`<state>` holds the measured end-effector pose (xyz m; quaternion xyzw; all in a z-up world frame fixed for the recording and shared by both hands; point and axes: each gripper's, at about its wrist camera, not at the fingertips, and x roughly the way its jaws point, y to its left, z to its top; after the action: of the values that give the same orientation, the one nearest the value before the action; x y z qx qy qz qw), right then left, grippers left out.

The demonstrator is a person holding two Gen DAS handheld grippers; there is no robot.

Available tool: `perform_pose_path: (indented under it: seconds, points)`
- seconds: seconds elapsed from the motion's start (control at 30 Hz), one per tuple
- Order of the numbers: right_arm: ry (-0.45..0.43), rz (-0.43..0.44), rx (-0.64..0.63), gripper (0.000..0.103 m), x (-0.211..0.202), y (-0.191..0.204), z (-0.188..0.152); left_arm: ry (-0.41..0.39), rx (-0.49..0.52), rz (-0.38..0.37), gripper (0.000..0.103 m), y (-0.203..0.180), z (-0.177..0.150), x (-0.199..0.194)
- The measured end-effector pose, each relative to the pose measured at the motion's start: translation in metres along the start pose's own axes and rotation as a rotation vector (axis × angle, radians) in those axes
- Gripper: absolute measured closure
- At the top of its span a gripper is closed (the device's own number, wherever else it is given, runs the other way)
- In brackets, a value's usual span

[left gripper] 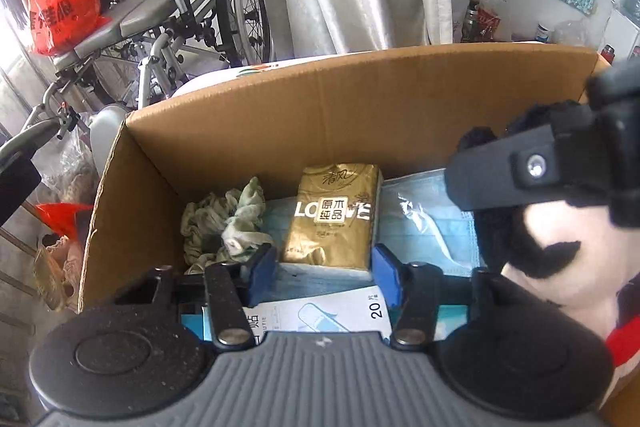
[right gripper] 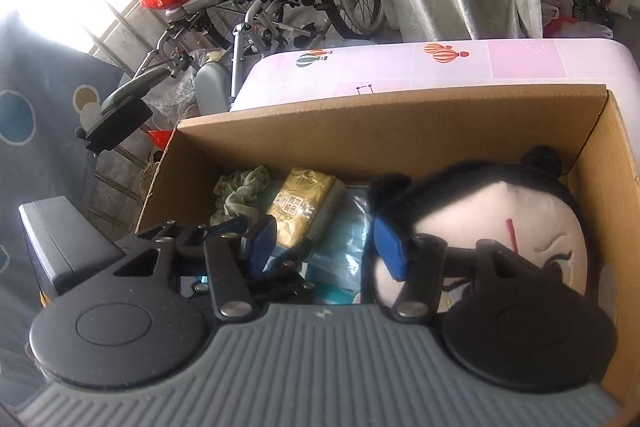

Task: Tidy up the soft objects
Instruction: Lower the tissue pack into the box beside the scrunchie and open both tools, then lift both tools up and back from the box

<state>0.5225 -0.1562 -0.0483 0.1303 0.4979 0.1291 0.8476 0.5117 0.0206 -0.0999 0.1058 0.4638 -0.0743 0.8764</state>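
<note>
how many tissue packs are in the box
1. The gold tissue pack lies in the middle of the cardboard box, right of the green cloth, on blue face masks. More could be hidden under the plush doll.

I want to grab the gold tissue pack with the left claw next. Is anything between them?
Nothing visible blocks it. The gold tissue pack lies in the cardboard box just ahead of the open left claw, centred between its fingers. The green cloth sits left, the plush doll right.
</note>
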Motion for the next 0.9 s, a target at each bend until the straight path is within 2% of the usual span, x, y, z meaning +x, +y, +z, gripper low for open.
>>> perform_pose_path:
  seconds: [0.03, 0.13, 0.23, 0.33, 0.37, 0.4, 0.43, 0.47, 0.53, 0.6, 0.63, 0.73, 0.83, 0.9]
  points:
    - [-0.006, -0.012, -0.006, 0.049, -0.003, 0.000, 0.000, -0.001, 0.005, 0.001, 0.074, -0.001, 0.001, -0.002]
    - [-0.007, -0.011, -0.015, 0.049, -0.011, -0.002, -0.002, 0.062, -0.046, -0.046, 0.074, -0.001, 0.003, 0.002]
    - [-0.021, -0.012, -0.013, 0.049, -0.024, -0.006, -0.005, 0.074, -0.050, -0.042, 0.074, -0.005, 0.002, 0.001]
    - [-0.042, -0.005, -0.016, 0.049, -0.042, -0.007, -0.008, 0.104, -0.082, -0.085, 0.071, 0.003, 0.005, 0.000]
    - [-0.046, 0.006, -0.025, 0.049, -0.051, -0.007, -0.011, 0.106, -0.111, -0.108, 0.067, 0.010, 0.005, -0.002]
    - [-0.043, 0.019, -0.045, 0.049, -0.059, -0.006, -0.014, 0.093, -0.129, -0.116, 0.057, 0.014, 0.004, -0.010]
    - [-0.034, 0.042, -0.074, 0.047, -0.067, -0.005, -0.019, 0.072, -0.132, -0.112, 0.051, 0.016, 0.003, -0.020]
    - [-0.013, 0.082, -0.110, 0.042, -0.077, -0.004, -0.026, 0.048, -0.113, -0.106, 0.039, 0.018, 0.001, -0.033]
    - [0.019, 0.127, -0.172, 0.040, -0.096, -0.004, -0.046, -0.005, -0.030, -0.109, 0.036, 0.016, -0.009, -0.065]
    - [0.032, 0.092, -0.216, 0.039, -0.112, -0.007, -0.073, -0.032, 0.044, -0.108, 0.037, 0.014, -0.025, -0.092]
    - [0.044, 0.068, -0.229, 0.039, -0.116, -0.010, -0.084, -0.017, 0.060, -0.111, 0.038, 0.014, -0.035, -0.102]
    - [0.073, -0.003, -0.239, 0.039, -0.116, -0.027, -0.113, 0.047, 0.033, -0.163, 0.042, 0.018, -0.065, -0.115]
    - [0.106, -0.088, -0.154, 0.040, -0.106, -0.054, -0.135, 0.105, 0.015, -0.170, 0.041, 0.018, -0.090, -0.110]
    - [0.077, -0.101, -0.061, 0.041, -0.108, -0.075, -0.147, 0.067, -0.052, -0.175, 0.041, 0.024, -0.103, -0.112]
